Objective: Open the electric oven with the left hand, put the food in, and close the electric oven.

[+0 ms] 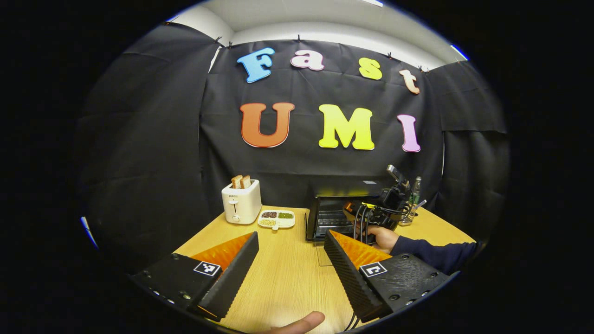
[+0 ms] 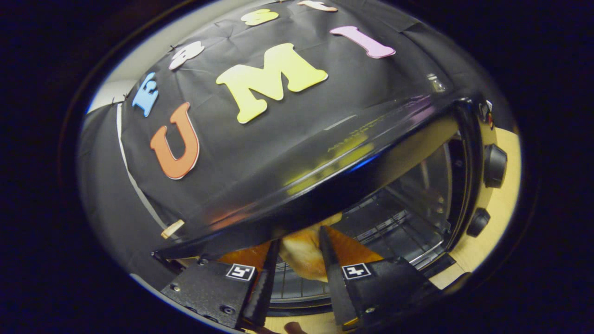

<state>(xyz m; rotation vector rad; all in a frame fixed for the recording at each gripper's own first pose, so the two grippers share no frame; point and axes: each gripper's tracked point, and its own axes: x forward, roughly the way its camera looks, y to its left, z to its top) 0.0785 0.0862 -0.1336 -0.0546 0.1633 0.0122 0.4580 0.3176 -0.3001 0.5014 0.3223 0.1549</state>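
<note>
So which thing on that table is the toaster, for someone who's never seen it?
Start at the wooden table in the left gripper view and look to its far left corner, against the black cloth. The toaster is the white box there, left of a small divided dish. Two toast slices stick out of its top.

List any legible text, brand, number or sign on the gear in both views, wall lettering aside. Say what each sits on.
Nothing can be quoted.
Toaster: small mark on its front, too small to read.
Oven: faint line of print on its top, too blurred to read.
Oven knobs: no legible markings.
Left gripper and right gripper: square markers, coded patterns, not text.
Food in the right gripper: none.
</note>
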